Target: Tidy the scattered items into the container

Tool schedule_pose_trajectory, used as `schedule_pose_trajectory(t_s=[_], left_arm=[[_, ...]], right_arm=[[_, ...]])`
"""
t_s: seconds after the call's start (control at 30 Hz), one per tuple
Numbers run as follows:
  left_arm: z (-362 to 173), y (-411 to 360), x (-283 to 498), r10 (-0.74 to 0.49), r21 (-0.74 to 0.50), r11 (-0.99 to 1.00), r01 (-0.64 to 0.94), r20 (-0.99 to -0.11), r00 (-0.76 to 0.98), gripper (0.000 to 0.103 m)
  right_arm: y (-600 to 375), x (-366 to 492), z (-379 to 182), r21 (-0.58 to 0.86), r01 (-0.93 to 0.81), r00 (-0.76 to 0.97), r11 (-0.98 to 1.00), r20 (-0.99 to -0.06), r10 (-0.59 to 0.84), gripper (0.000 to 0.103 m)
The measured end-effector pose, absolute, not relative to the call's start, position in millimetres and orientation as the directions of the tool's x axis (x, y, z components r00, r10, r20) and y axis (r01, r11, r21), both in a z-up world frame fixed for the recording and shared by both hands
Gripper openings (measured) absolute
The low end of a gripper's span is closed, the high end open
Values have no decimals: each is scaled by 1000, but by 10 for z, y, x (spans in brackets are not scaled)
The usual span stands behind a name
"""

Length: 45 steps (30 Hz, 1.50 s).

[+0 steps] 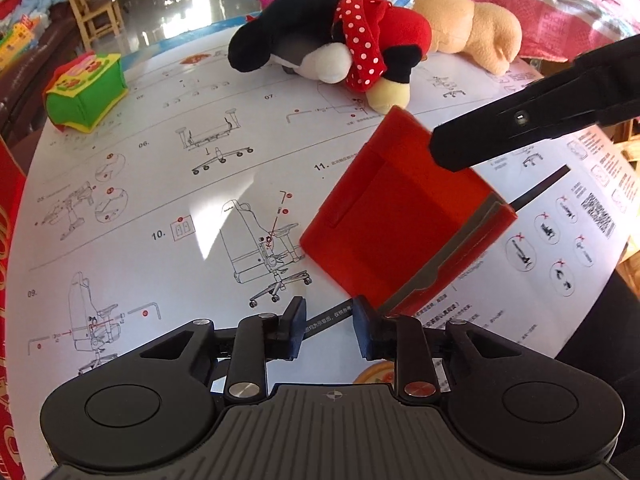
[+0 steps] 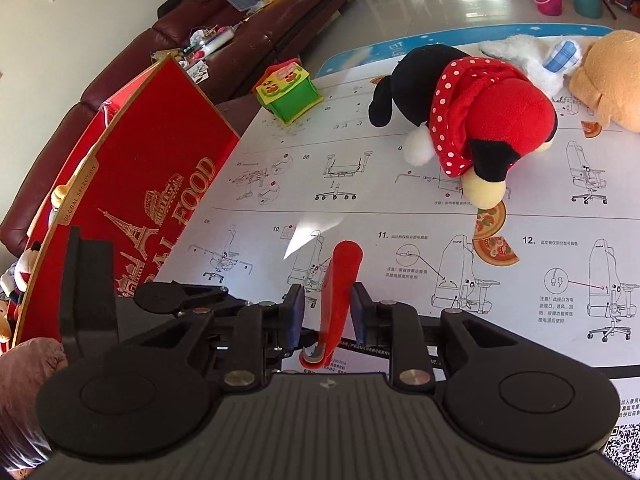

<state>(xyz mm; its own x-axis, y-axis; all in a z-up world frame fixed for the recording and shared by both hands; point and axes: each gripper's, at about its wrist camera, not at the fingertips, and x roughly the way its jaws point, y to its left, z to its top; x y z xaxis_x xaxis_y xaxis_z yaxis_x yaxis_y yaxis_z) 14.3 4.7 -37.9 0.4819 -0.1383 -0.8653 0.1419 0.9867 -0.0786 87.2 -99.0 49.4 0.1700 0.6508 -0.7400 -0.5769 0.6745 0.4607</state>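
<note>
Left wrist view: left gripper (image 1: 329, 330) jaws apart, nothing between; red flat case (image 1: 404, 216) hangs tilted above instruction sheet (image 1: 160, 184), just ahead of fingertips, pinched at top edge by right gripper (image 1: 456, 152). Plush mouse (image 1: 340, 44), tan plush (image 1: 472, 28), green toy house (image 1: 86, 92) lie scattered.

Right wrist view: right gripper (image 2: 327, 312) clamped on red flat case (image 2: 340, 300), edge-on. Red box (image 2: 160, 184) at left, likely container, some toys already inside. Judgement: most of task left.
</note>
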Motion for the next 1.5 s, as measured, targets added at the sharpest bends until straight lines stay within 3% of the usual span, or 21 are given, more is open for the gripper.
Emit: schedule_pose_trajectory(t_s=[0.13,0.3,0.4,0.47,0.53,0.57,0.63,0.93,1.0,1.07,1.13,1.2,1.27,1.33,1.43,1.5], left_arm=[[-189,91,-9,-151,-86,986,143,-823,548,77],[-76,-68,-142,-175,-52,974,220,-790,587,90],[-201,-207,-88,-145,-6,970,242,-815,561,90],[-284,-250,-49,-97,39,973,226,-823,560,82],[-357,-205,12,-142,-25,972,233,-853,502,28],[-357,-164,25,-172,-67,972,226,-856,487,16],[-366,-95,33,-169,-79,977,200,-857,486,11],[-386,204,121,-230,-204,973,107,-857,461,9],[-369,170,100,-230,-197,973,119,-861,454,11],[-356,136,85,-255,-218,967,134,-861,440,18],[-323,122,46,-263,-223,965,141,-856,446,34],[-268,144,10,-256,-220,966,132,-853,454,36],[-195,219,-28,-239,-215,971,105,-849,471,40],[-121,304,-64,-199,-190,979,71,-845,496,52],[-87,393,-79,-107,-113,993,20,-846,522,62],[-172,432,-20,-102,-119,993,-5,-867,488,62]], right_arm=[[-847,882,432,434,-572,171,696,-767,618,28],[-697,834,379,456,-572,139,682,-766,628,28],[-586,770,394,455,-595,118,662,-766,632,28],[-530,745,401,448,-607,110,656,-770,629,29],[-498,736,395,454,-612,95,647,-770,631,28],[-488,731,392,444,-618,99,648,-774,625,28],[-513,751,369,439,-614,107,657,-778,620,28],[-662,824,127,434,-548,96,715,-817,569,30],[-612,809,42,439,-535,73,722,-827,557,30],[-546,813,-31,436,-516,65,737,-838,541,30],[-459,810,-99,423,-505,63,752,-851,521,31],[-397,780,-127,416,-514,67,751,-853,518,29],[-340,741,-102,366,-574,92,732,-860,503,26],[-317,753,-78,333,-611,109,718,-863,493,23],[-368,834,-60,311,-624,132,717,-862,489,18],[-402,881,-59,302,-630,139,715,-862,488,16]])
